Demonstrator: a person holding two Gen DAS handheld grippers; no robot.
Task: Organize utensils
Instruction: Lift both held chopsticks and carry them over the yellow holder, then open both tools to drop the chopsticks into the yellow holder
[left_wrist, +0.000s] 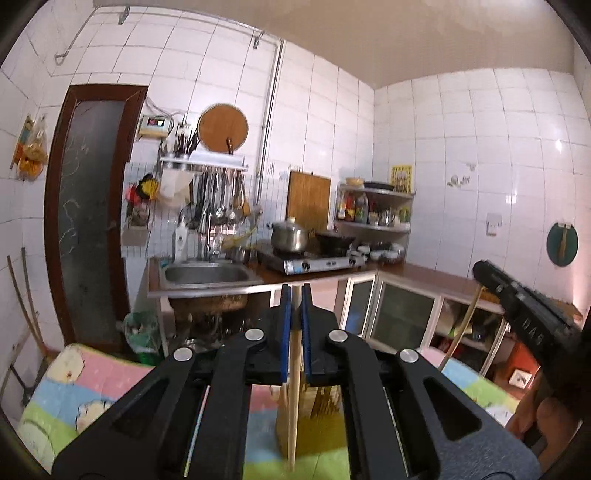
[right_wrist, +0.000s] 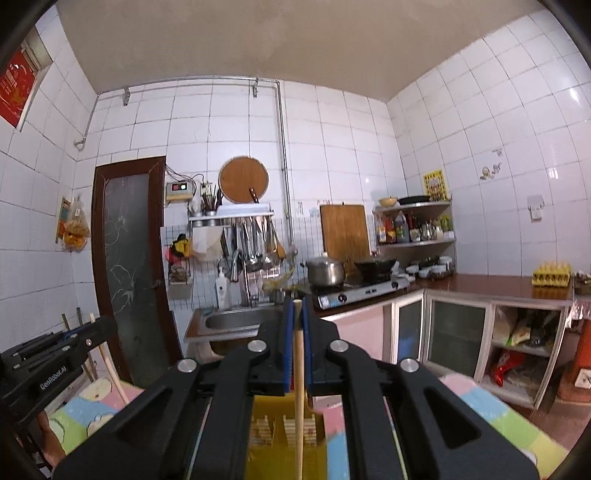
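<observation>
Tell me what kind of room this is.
A home kitchen, most likely: a steel sink sits in the counter, a gas stove carries a pot and a wok, and ladles hang from a wall rack.

Blue-padded black plastic jaws flank a pale, unpainted wooden chopstick (right_wrist: 298, 369) at 6 o'clock, above a translucent mustard-yellow plastic holder (right_wrist: 288, 435) and a pastel pink, blue and green cartoon-print cloth (right_wrist: 491, 413). White glossy wall tiles (right_wrist: 332, 147) carry dark grout lines; at 9 o'clock stands a dark reddish-brown wooden door frame (right_wrist: 96, 258).
</observation>
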